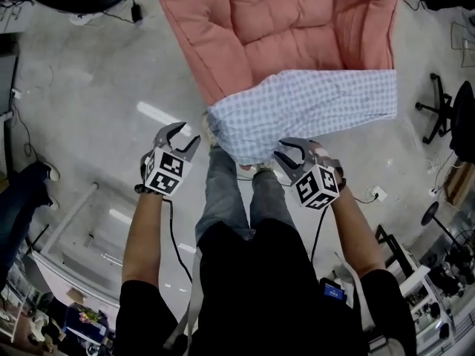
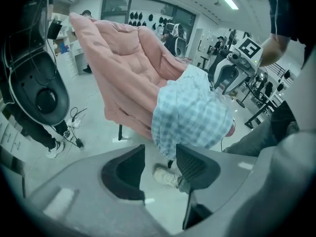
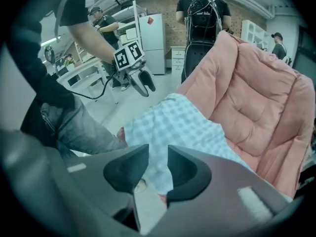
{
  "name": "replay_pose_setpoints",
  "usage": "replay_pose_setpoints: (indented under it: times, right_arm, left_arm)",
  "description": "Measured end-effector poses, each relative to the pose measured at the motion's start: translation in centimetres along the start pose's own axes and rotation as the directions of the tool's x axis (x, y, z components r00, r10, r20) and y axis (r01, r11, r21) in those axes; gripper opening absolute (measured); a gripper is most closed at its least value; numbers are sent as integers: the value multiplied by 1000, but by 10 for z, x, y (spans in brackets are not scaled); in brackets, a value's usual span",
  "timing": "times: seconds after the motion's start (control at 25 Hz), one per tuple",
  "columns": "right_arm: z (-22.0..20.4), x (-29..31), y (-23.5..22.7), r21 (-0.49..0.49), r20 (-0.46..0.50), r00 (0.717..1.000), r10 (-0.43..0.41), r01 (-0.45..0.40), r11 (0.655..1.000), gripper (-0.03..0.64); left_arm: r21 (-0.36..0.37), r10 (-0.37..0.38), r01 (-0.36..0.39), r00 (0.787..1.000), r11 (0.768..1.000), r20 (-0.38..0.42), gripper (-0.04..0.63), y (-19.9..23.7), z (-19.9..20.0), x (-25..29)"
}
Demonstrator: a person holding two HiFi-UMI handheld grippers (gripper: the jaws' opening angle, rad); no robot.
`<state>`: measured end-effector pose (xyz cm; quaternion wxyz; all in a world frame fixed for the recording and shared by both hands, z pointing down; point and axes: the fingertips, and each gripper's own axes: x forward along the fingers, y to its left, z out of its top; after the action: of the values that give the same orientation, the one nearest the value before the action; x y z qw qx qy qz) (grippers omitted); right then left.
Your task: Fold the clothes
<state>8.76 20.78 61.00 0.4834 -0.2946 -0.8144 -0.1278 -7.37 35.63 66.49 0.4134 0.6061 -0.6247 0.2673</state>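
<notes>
A large pink padded chair [image 1: 297, 28] fills the top of the head view. One blue-and-white checked garment [image 1: 312, 110] lies across its seat, with its bunched end hanging over the front edge. Two grippers hover at that end. The left gripper [image 1: 185, 134] is just beside the cloth, jaws well apart and empty. The right gripper [image 1: 291, 153] is just beside the hanging edge, jaws narrowly apart, pinching no cloth.
</notes>
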Motion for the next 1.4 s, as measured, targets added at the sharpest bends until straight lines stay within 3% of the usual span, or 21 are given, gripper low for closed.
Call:
replay_pose_setpoints:
  times: [0.2,0.36,0.48,0.6,0.72,0.8,0.88,1.24,1.4]
  right_arm:
    - [32,-39,-31,184,62,989,-135,122,975,126]
    - [54,-73,-59,365,101,948,-301,246,898,126]
    - [63,-102,-79,534,140,898,-418,287,795,126]
    - [53,-136,-91,704,146,836,-529,288,649,126]
    - [32,-169,-95,814,124,770,-625,282,509,126]
    - [18,-184,-95,848,105,739,-665,282,448,126]
    - [5,-194,-93,868,94,719,-688,280,411,126]
    - [-45,-221,-70,919,50,683,-729,255,302,126]
    - [-60,-214,-75,957,-13,654,-757,228,181,126]
  left_arm:
    - [87,-43,40,999,995,31,204,7,57,-33]
    - [185,-87,77,995,980,48,204,6,110,-55]
    - [227,-124,101,988,969,88,201,1,159,-65]
    - [270,-160,120,979,955,129,198,-15,208,-76]
    - [328,-188,139,975,935,123,196,-40,241,-75]
    - [374,-206,152,972,915,110,196,-58,258,-69]
    - [402,-229,172,968,900,100,196,-77,276,-63]
    - [418,-301,254,952,872,49,195,-139,314,-39]
    - [417,-332,288,943,862,35,193,-132,326,-23]
